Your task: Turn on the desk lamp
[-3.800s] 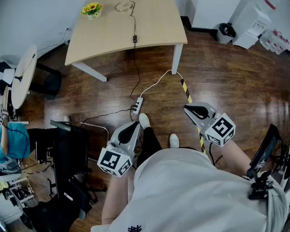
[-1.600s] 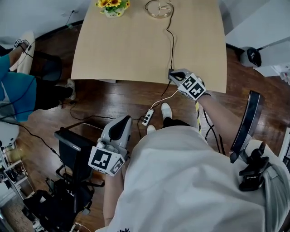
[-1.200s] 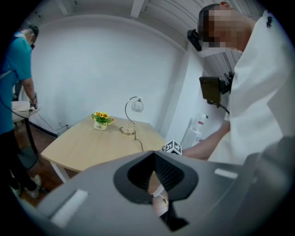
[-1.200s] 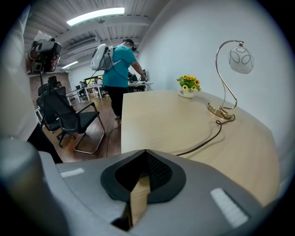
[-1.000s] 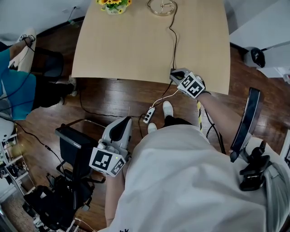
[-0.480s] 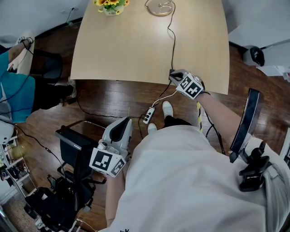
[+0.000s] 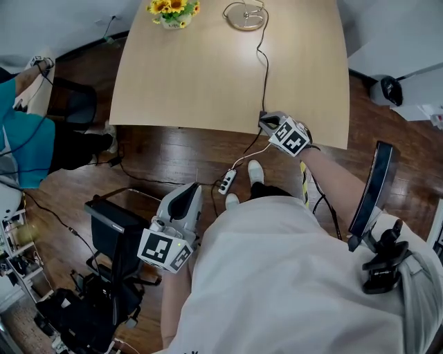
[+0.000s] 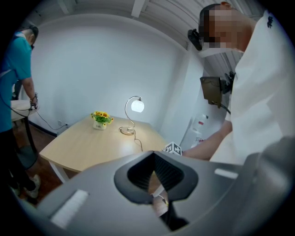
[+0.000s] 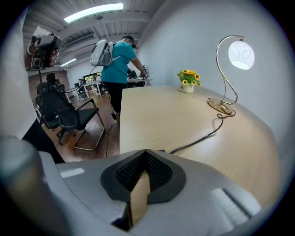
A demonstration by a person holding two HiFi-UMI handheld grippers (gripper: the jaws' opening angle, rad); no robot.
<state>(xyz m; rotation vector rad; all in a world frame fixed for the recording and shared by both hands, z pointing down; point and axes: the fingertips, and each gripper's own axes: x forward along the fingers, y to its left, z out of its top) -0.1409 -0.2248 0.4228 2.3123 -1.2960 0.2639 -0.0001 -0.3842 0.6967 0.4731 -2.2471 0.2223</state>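
The desk lamp stands at the far side of the wooden table (image 7: 187, 83). Its round shade (image 9: 241, 54) glows white on a curved gold stem, and it also shines in the left gripper view (image 8: 137, 105). Its black cord (image 7: 264, 66) runs from the lamp base (image 7: 246, 15) to the table's near edge. My right gripper (image 7: 266, 123) is shut, its tip (image 9: 145, 154) resting where the cord meets that edge; whatever is under the tip is hidden. My left gripper (image 7: 183, 200) hangs shut and empty low by my side, its tip (image 8: 154, 159) pointing toward the table.
A pot of yellow flowers (image 7: 172, 10) sits on the far left of the table. A power strip (image 7: 227, 182) and loose cables lie on the wooden floor under the near edge. A black chair (image 7: 111, 235) stands at my left, and a person in teal (image 9: 119, 60) stands beyond the table.
I have come up from the open floor to the table's near edge. The right gripper reached out to the cord there and has barely shifted in the last second. The left gripper stayed low.
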